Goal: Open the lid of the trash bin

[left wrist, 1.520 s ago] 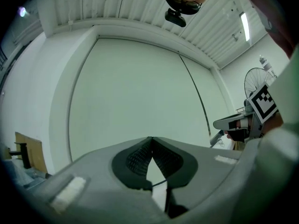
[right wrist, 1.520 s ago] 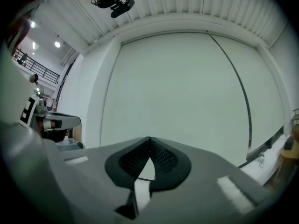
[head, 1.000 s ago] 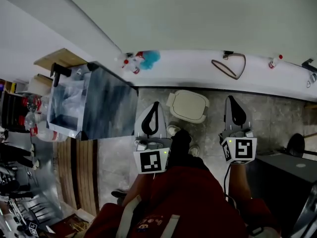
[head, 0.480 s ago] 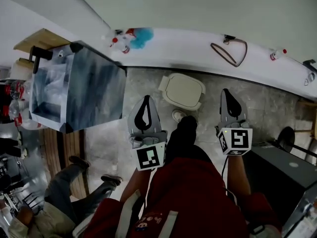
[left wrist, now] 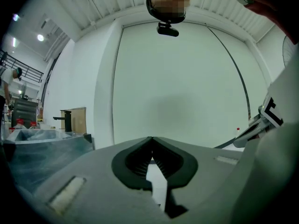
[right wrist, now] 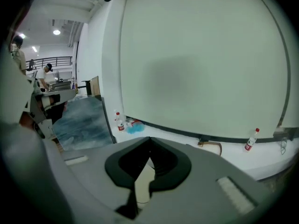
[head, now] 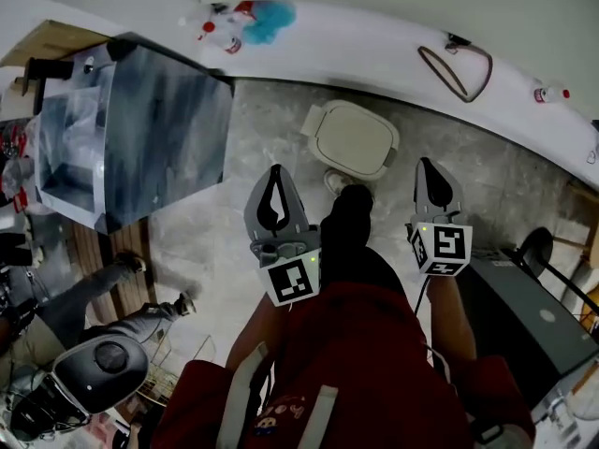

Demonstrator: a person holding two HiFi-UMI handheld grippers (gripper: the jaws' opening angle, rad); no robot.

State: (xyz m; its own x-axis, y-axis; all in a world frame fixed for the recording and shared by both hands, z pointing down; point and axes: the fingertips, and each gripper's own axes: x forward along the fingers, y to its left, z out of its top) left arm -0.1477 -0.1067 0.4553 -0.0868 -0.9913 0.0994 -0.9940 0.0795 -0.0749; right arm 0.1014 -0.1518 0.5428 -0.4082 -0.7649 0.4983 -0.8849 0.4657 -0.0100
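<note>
Cream trash bin [head: 351, 140] sat closed on grey floor [head: 234, 232], ahead, between my claws. Left gripper [head: 274, 170] clenched, empty; right gripper [head: 427, 164] likewise. Judged best: lower one claw, spread jaws first, catch front edge of lid [head: 360, 134], lift slowly.

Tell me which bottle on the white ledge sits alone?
The bottle at the ledge's right end; the other bottles are beside the blue cloth, far left.
</note>
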